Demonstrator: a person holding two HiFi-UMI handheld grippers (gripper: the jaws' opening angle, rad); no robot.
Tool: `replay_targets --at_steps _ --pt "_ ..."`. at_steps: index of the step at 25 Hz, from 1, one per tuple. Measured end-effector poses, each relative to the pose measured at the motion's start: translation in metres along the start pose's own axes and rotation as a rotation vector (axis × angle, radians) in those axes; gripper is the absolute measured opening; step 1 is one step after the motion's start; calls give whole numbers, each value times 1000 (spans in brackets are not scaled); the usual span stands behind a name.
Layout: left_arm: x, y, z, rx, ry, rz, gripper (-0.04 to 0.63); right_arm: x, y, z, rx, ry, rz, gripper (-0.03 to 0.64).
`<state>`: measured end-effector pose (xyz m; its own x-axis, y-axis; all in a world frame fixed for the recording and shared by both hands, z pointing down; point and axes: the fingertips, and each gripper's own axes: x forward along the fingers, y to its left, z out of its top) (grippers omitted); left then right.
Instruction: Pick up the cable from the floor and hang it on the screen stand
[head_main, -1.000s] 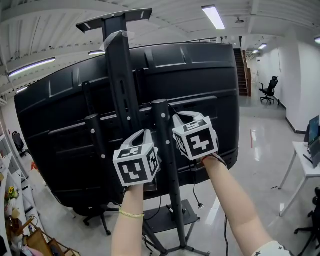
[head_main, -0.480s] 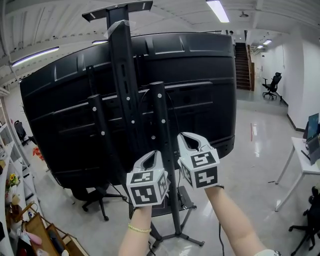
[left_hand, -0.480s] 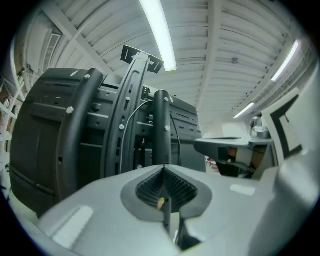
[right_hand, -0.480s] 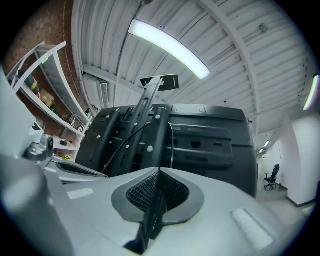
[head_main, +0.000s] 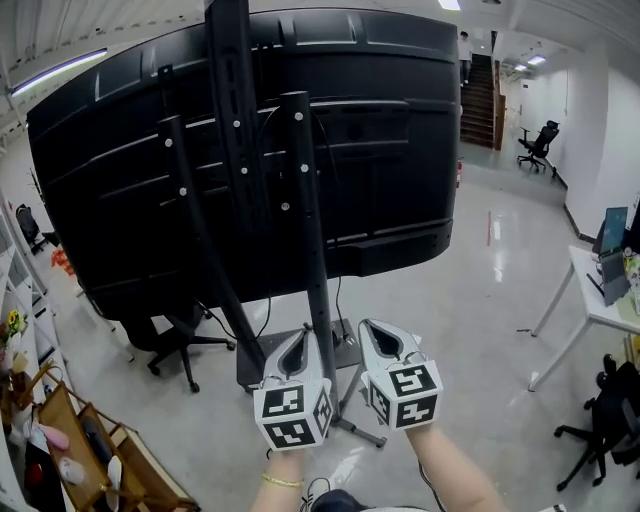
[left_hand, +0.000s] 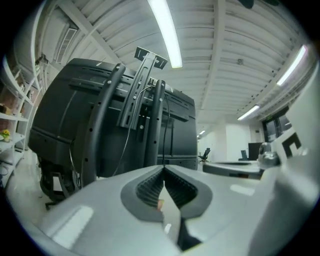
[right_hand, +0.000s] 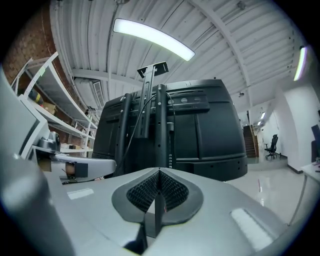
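The big black screen (head_main: 380, 150) shows its back on a black stand (head_main: 305, 230) with upright posts. A thin black cable (head_main: 337, 295) hangs down beside the middle post; it also shows as a thin line on the mount in the left gripper view (left_hand: 136, 117) and the right gripper view (right_hand: 136, 122). My left gripper (head_main: 297, 348) and right gripper (head_main: 376, 334) are side by side low in the head view, in front of the stand's base and short of the posts. Both are shut with nothing between their jaws, as the left gripper view (left_hand: 163, 169) and right gripper view (right_hand: 159, 171) show.
The stand's base plate (head_main: 262, 365) rests on a glossy grey floor. An office chair (head_main: 175, 345) stands under the screen's left side. Shelves with small items (head_main: 50, 440) line the left wall. A white desk (head_main: 585, 300) and a black chair (head_main: 600, 425) are at the right.
Both grippers have come down from the height of the stand's posts to near its base and drawn back from the stand. More floor shows in the head view.
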<state>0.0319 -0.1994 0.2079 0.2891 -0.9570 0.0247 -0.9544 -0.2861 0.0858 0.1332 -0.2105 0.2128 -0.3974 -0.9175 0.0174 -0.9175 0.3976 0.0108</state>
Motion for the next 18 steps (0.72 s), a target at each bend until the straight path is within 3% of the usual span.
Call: replay_targets --at_steps 7,18 --pt "-27 -5 -42 -21 38 -1 8 -36 15 -43 8 39 5 -2" --pt "-42 -16 -51 6 61 -2 8 -58 17 -42 7 29 2 -2"
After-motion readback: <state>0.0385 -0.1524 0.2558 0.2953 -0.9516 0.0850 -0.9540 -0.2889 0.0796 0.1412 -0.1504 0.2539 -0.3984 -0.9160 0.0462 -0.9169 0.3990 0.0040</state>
